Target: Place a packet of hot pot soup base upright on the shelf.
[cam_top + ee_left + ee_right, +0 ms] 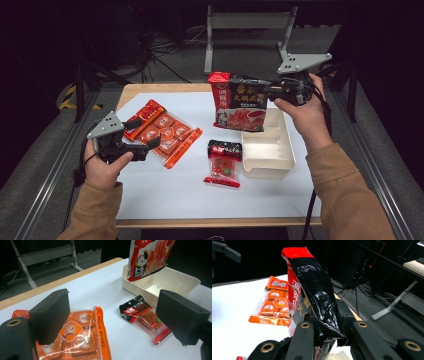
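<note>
The right claw (272, 91) is clamped on the side edge of the large red-and-black pouch (239, 101), which hangs in the air above the far end of the cream tray (267, 150), its long axis close to upright with the red sealed top up and its lower edge just over the tray. The left claw (146, 134) stands wide open with nothing between its jaws, low over the near edge of the orange packet (165, 132), which lies flat on the white desk (165, 187) with its long axis running diagonally. A small red-and-black sachet (223, 163) lies flat just beside the tray.
</note>
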`<state>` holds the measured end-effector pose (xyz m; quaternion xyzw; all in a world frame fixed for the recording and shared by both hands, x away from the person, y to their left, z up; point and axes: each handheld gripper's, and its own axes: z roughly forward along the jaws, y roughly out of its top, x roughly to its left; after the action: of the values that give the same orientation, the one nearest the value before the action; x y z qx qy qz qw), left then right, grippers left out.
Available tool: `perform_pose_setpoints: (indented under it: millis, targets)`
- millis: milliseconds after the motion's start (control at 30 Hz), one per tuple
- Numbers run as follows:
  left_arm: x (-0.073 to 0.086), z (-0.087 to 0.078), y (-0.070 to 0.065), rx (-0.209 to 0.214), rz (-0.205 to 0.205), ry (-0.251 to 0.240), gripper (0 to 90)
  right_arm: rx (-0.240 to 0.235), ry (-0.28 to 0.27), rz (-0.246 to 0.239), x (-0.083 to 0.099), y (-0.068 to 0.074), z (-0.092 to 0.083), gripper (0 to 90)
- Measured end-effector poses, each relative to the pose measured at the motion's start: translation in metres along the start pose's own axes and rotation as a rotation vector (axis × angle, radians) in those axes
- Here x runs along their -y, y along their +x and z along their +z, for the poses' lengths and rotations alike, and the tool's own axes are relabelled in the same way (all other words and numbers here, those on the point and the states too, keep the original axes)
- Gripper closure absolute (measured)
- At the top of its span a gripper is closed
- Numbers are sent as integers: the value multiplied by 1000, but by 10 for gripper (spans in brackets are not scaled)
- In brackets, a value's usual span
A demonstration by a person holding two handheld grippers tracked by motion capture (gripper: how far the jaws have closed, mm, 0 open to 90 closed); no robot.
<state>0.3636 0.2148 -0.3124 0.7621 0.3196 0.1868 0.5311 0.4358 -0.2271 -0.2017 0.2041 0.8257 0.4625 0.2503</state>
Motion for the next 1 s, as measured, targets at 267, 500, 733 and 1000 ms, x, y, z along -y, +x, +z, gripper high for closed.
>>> perform_pose_setpoints:
  millis: [267, 500, 733, 1000]
  targets:
    - [5, 2, 7, -16, -15, 18, 77, 52, 6, 14, 7, -19, -3, 780]
    - [8, 3, 12, -5, -30, 10, 45, 97, 21, 7, 12, -31, -4, 780]
    - [13, 4, 17, 2, -26, 13, 23, 118, 29, 13, 18, -43, -6, 780]
    - [24, 8, 22, -58, -59, -17, 34, 131, 32, 2, 26, -50, -7, 780]
